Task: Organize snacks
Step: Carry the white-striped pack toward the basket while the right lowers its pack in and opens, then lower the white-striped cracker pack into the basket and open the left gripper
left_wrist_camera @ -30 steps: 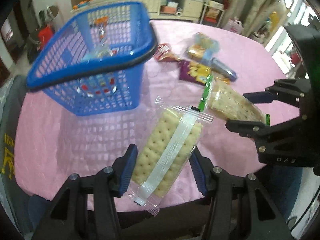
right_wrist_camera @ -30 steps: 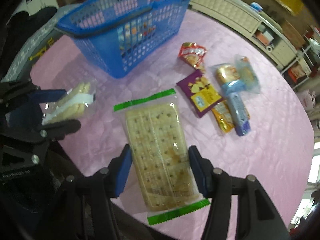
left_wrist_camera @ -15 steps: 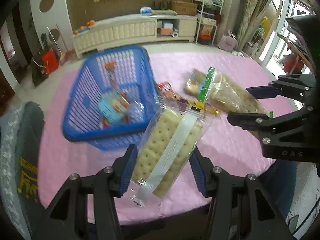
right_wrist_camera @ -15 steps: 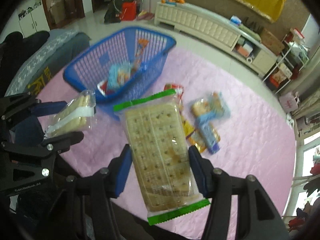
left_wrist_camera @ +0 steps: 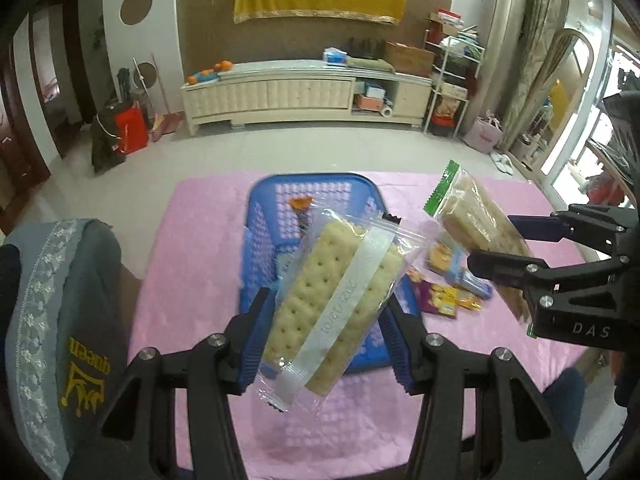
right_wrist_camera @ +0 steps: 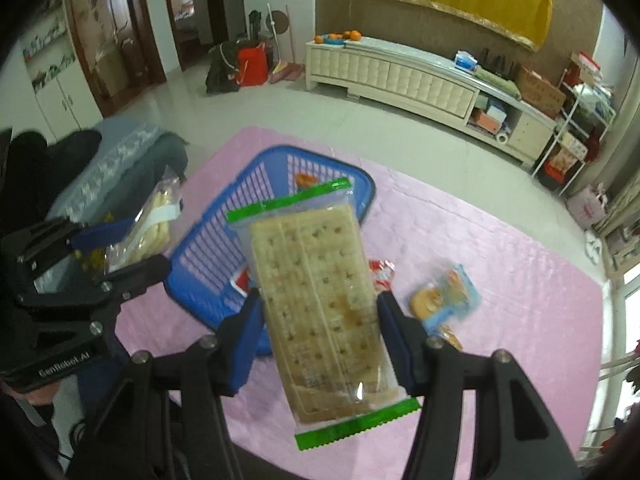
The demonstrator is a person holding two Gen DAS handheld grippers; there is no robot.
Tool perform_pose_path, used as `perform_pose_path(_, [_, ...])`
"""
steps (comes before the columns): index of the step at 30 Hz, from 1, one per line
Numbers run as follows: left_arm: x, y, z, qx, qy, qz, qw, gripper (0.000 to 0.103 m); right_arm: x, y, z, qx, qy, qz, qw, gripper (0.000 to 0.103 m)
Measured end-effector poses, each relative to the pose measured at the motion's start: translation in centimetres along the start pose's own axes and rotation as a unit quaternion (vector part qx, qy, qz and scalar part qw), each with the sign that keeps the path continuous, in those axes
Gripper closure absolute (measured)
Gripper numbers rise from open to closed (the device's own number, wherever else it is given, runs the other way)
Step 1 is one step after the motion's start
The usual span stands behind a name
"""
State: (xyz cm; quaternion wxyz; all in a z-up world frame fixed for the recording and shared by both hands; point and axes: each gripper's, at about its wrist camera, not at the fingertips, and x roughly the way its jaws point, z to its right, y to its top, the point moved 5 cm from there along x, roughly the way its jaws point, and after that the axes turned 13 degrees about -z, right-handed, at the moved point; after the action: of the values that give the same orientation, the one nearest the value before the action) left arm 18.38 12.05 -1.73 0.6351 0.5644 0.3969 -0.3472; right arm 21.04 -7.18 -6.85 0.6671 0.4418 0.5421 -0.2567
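My left gripper is shut on a clear cracker pack with a white strip, held high above the blue basket. My right gripper is shut on a cracker pack with green ends, also high above the basket. Each gripper shows in the other's view: the right one with its pack, the left one with its pack. The basket holds several snacks. Loose snack packets lie on the pink table to the basket's right, and they show in the right wrist view.
The pink tablecloth covers the table. A grey chair back with a cover stands at the left edge. A cream cabinet and shelves stand across the floor beyond the table.
Both grippers have risen well above the table with their cracker packs still held. The basket and table now look smaller and farther below.
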Motion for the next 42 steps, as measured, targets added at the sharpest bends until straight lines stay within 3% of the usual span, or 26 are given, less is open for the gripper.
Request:
perform_pose_path(3, [0.9, 0.8, -1.3, 0.003, 0.019, -0.002, 0.9998, 0.052, 1.7, 1.7, -0.7, 0.016, 0.01, -0.008, 1.0, 0.042])
perform_pose_path(9, [2.8, 1.4, -3.8, -0.008, 0.019, -0.014, 0.9997, 0.052, 4.3, 3.7, -2.6, 0.062, 0.058, -0.021, 0.996, 0.042])
perform_pose_path(23, [5.4, 0.9, -5.7, -0.015, 0.002, -0.035, 0.9993, 0.052, 9.1, 4.3, -3.2, 0.119, 0.065, -0.061, 0.989, 0.042])
perform_pose_path(27, [5.4, 1.0, -5.5, -0.009, 0.005, -0.036, 0.9993, 0.052, 8.5, 4.3, -3.6, 0.097, 0.036, -0.046, 0.994, 0.04])
perform_pose_path(31, [5.6, 1.0, -5.4, -0.005, 0.008, -0.04, 0.9991, 0.052, 7.5, 3.9, -3.2, 0.101, -0.005, -0.038, 0.994, 0.012])
perform_pose_path(36, [5.6, 0.8, -5.3, -0.006, 0.003, -0.048, 0.9988, 0.052, 6.2, 3.5, -2.5, 0.093, -0.027, -0.035, 0.995, 0.01])
perform_pose_path(42, [5.0, 1.1, -4.5, 0.0, 0.001, -0.048, 0.9989, 0.052, 5.3, 2.5, -1.2, 0.098, -0.024, -0.039, 0.994, 0.01])
